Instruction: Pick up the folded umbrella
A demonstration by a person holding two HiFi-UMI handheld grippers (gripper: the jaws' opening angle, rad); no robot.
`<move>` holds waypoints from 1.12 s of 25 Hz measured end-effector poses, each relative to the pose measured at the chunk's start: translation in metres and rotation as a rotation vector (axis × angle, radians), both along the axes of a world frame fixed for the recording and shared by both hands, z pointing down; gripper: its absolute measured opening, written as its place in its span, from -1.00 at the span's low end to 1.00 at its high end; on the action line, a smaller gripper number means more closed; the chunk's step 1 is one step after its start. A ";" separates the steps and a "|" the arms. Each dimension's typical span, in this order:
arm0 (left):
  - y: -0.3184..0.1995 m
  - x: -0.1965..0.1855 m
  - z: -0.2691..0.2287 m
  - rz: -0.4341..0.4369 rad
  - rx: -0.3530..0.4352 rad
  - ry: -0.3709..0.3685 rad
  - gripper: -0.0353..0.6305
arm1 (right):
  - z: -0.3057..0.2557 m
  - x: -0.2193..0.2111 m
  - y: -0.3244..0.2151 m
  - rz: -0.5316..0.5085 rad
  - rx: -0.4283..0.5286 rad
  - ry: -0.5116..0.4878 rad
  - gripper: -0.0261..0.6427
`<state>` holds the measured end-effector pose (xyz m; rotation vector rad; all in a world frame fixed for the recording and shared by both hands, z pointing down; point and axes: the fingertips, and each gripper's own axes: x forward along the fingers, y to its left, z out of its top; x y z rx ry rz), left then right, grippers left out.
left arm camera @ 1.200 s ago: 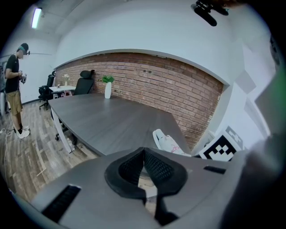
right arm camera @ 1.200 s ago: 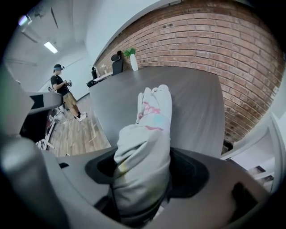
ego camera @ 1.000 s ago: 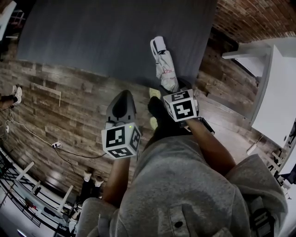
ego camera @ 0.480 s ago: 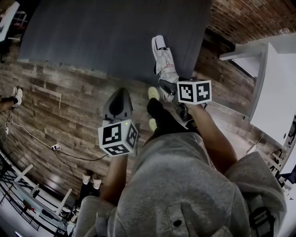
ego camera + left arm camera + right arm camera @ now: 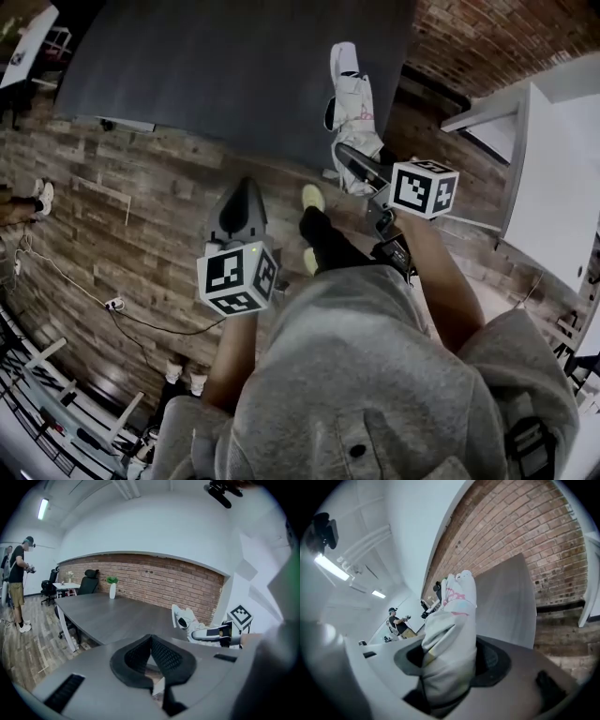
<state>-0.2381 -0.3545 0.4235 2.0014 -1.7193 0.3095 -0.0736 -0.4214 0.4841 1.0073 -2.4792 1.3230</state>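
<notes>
The folded umbrella (image 5: 354, 101) is white with pink print and a dark strap. My right gripper (image 5: 356, 167) is shut on its near end and holds it in the air over the edge of the dark grey table (image 5: 216, 75). In the right gripper view the umbrella (image 5: 452, 630) fills the space between the jaws and sticks out forward. My left gripper (image 5: 243, 187) hangs over the wood floor to the left, shut and empty, its tips meeting (image 5: 151, 638). The left gripper view shows the umbrella (image 5: 185, 618) and the right gripper off to its right.
A white cabinet (image 5: 553, 187) stands at the right, and a brick wall (image 5: 487, 37) runs behind the table. My shoes (image 5: 311, 199) are below the grippers. A cable (image 5: 112, 302) lies on the floor at the left. Another person (image 5: 18, 583) stands far left, by chairs.
My right gripper closed on the umbrella's near end and lifted it off the table, moving up and right in the head view. The left gripper rose slightly.
</notes>
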 end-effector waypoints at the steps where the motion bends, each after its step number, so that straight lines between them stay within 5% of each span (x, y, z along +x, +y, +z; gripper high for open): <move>1: 0.006 0.000 -0.005 -0.004 0.013 -0.002 -0.86 | -0.010 0.003 0.004 0.003 0.038 -0.003 -0.20; 10: 0.073 -0.007 -0.043 -0.062 0.109 -0.020 -0.86 | -0.090 0.020 0.067 0.014 0.295 -0.043 -0.20; 28: 0.175 0.008 -0.079 -0.068 0.199 -0.026 -0.86 | -0.158 0.036 0.183 0.011 0.503 -0.067 -0.19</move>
